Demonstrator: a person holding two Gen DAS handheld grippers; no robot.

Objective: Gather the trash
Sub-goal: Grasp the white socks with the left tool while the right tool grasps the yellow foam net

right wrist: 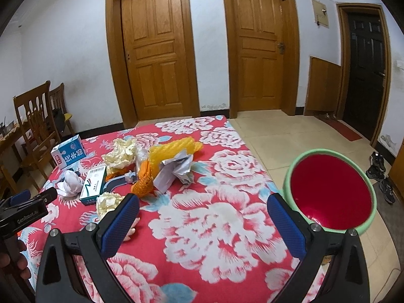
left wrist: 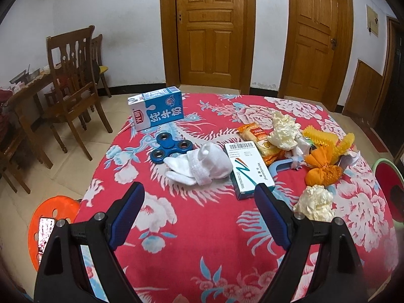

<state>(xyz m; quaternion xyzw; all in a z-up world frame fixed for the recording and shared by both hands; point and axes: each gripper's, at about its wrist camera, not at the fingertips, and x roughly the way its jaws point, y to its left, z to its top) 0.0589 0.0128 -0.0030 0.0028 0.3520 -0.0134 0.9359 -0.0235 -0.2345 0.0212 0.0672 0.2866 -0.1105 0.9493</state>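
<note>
On the floral tablecloth (left wrist: 202, 240) lies the trash: crumpled paper (left wrist: 314, 203), an orange net (left wrist: 322, 169) and a wrapper (left wrist: 260, 137). Both the left gripper (left wrist: 199, 197) and the right gripper (right wrist: 202, 207) hover above with jaws wide apart, holding nothing. Beside the table stands a green bin (right wrist: 328, 151).

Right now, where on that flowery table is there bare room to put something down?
The near half of the tablecloth, between the open right gripper and the green-rimmed tub, is bare. It is crowded around the capsule box and crumpled papers.
</note>
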